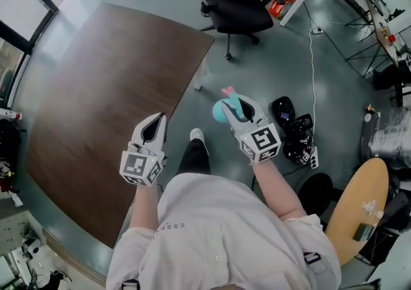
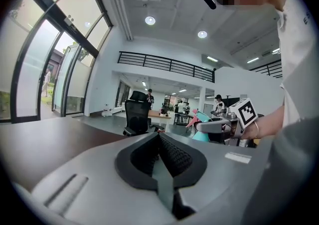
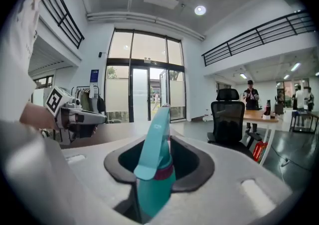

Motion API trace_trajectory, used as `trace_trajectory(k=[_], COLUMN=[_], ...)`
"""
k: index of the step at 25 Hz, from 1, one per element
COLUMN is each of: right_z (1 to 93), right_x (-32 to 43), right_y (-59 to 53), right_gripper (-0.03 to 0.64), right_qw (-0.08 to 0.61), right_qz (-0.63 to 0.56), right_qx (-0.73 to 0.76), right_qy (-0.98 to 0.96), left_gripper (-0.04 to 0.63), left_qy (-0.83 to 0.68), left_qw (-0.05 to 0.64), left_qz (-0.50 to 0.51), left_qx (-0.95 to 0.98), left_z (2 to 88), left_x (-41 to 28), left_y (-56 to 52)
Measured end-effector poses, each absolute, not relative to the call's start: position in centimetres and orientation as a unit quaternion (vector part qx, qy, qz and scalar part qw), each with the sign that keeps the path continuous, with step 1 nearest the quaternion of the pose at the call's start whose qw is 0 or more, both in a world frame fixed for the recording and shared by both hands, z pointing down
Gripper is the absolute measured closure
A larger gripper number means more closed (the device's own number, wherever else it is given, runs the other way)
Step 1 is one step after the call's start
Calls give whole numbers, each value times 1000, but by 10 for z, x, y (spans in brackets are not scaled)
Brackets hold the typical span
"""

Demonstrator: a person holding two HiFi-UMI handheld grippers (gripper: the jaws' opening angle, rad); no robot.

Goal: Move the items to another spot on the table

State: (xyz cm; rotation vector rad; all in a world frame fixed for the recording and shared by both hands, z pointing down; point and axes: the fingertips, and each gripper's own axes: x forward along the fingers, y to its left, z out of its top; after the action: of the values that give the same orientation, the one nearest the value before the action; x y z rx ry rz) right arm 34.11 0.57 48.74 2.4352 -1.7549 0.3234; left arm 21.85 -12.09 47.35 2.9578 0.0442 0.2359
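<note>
Right gripper (image 1: 239, 113) clenched on a teal item (image 1: 220, 110) with a pink top, which I hold in the air over the grey floor (image 1: 270, 64), just off the right edge of the brown counter (image 1: 96, 90). Left gripper (image 1: 156, 128) hangs over that counter's near right edge, jaws pressed together with nothing between them. It sits between the item and the broad counter top. My shoe (image 1: 197, 135) shows on the floor between the two grippers. A black office chair (image 1: 234, 1) stands beyond the counter's far corner. To my right, black gear (image 1: 292, 129) lies piled on the floor beside a white cable (image 1: 313, 77), with a round wooden table (image 1: 359, 205) nearer me.
</note>
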Motion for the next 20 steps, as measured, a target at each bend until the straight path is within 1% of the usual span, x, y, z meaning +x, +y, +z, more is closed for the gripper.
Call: trace_trajectory(k=[4,10,13,20], right_z=[484,481,478,485], right_x=[382,442,463,492], right_y=[-15,-67,-99,-173], right_gripper=[499,499,499,499], right_qw=[77,91,92,93], right_qz=[103,103,101,100], right_qx=[801,786,774,724], right_qy=[-584,-603,-618,-677], left_gripper=[588,588,588,588], left_qy=[14,0,-22,-106], left_qw=[77,81,84,93], left_qz=[71,69,67,72], left_qx=[994,994,994,987], left_z=[467,462,457,464], left_x=[266,322,335,341], left_y=[-149,-195,-219,-262])
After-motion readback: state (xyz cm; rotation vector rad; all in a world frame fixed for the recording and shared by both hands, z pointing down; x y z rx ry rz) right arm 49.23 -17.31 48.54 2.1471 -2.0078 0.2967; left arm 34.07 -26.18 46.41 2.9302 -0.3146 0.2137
